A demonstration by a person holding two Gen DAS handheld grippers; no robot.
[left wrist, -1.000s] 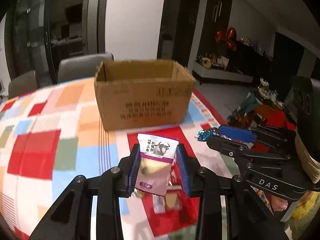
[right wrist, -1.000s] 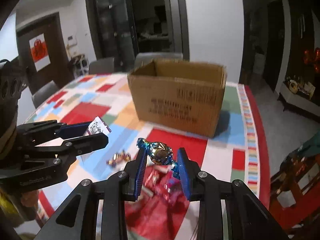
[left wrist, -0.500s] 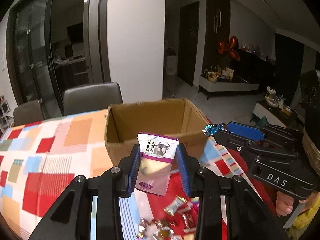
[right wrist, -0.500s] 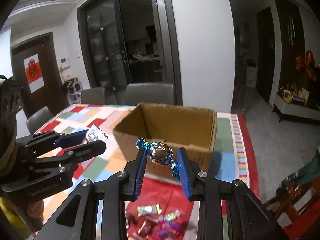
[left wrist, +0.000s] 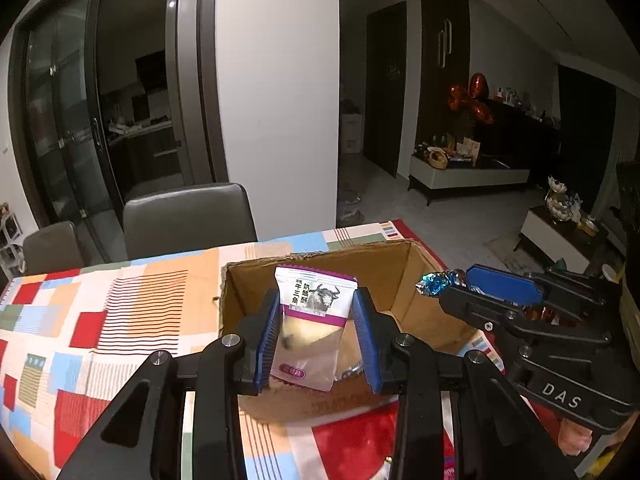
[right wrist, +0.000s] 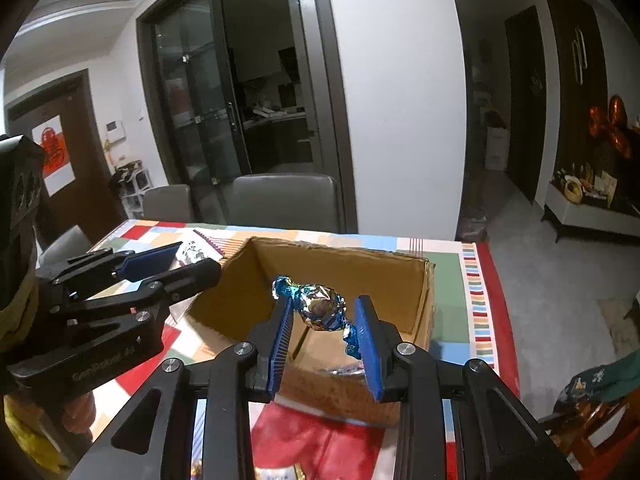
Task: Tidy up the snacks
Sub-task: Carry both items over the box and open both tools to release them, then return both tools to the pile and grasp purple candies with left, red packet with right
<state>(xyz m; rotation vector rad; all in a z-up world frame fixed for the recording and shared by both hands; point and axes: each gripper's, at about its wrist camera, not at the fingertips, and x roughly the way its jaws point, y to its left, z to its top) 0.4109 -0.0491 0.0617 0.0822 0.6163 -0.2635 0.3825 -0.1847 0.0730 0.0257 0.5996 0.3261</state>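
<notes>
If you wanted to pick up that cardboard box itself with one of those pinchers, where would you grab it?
Probably by the top edge of a side wall, coming down from above. The cardboard box stands upright with its top open and no flaps in the way, so one finger could slip inside and the other outside a thin wall. The body looks too wide for the jaws. Both grippers are now busy holding snacks.

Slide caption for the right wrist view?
Right gripper holds a foil-wrapped candy above the open cardboard box, left gripper alongside.

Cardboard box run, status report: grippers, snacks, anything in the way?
Left gripper shut on purple snack packet. Right gripper shut on blue foil candy. Both above open cardboard box. Nothing blocking.
</notes>
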